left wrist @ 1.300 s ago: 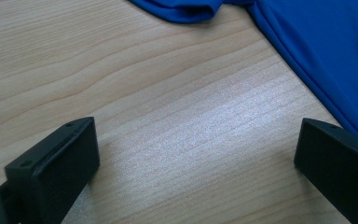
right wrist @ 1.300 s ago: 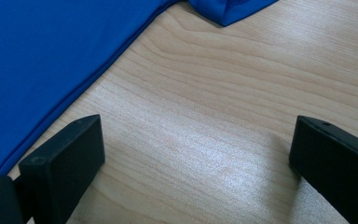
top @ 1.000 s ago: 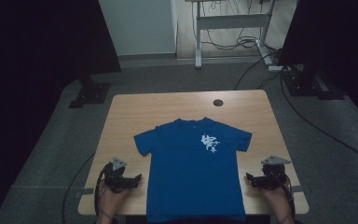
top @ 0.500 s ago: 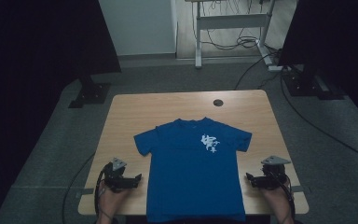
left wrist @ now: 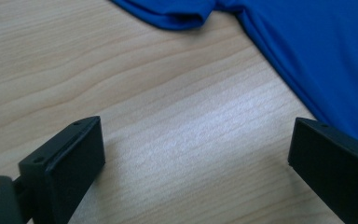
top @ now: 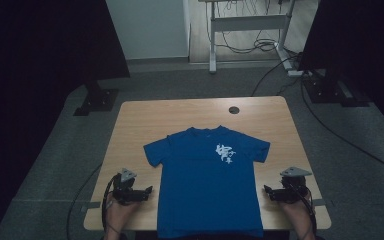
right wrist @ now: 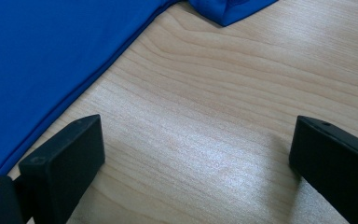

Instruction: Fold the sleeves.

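A blue T-shirt (top: 207, 180) with a white print on its chest lies flat on the wooden table (top: 145, 120), collar toward the far side, hem at the near edge. My left gripper (top: 147, 190) rests on the table just left of the shirt's side seam, open and empty. My right gripper (top: 267, 190) rests just right of the shirt, open and empty too. In the left gripper view the shirt (left wrist: 317, 56) lies ahead and to the right, with its sleeve at the top. In the right gripper view the shirt (right wrist: 51, 51) covers the upper left.
A small dark round hole (top: 234, 109) sits near the table's far edge. Beyond the table are black stands (top: 97, 97), cables on the grey floor (top: 280, 65) and a metal desk frame (top: 247, 25).
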### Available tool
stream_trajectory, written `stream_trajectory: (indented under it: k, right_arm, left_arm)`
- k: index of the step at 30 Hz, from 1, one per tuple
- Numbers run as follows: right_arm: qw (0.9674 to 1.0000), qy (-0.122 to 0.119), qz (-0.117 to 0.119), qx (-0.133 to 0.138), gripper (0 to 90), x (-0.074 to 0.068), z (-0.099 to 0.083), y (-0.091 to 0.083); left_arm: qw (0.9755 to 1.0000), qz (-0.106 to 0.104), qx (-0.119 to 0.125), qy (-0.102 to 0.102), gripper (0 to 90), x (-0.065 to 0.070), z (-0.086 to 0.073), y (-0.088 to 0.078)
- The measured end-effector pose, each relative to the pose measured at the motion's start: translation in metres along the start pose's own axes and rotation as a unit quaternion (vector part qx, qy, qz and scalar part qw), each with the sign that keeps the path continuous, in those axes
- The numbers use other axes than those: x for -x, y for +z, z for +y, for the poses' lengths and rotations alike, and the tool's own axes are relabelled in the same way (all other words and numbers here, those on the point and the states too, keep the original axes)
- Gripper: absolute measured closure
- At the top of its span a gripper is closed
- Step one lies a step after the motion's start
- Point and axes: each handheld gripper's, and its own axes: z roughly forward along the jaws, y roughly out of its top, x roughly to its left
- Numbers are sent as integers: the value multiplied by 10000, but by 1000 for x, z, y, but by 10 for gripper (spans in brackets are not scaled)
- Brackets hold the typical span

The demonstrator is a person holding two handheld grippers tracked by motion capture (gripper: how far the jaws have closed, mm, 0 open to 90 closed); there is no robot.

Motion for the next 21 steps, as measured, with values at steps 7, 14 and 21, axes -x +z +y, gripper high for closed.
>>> stream_trajectory:
  k: [7, 14, 21]
  right_arm:
    - [10000, -2, 1, 0, 30, 0, 0, 0]
    - [10000, -1, -1, 2, 30, 0, 0, 0]
    - [10000, -2, 0, 0, 30, 0, 0, 0]
  left_arm:
    - [9999, -63, 152, 13, 46, 1, 10, -2]
    - [9996, -167, 208, 87, 48, 2, 23, 2]
    - [9995, -196, 232, 73, 49, -4, 35, 11]
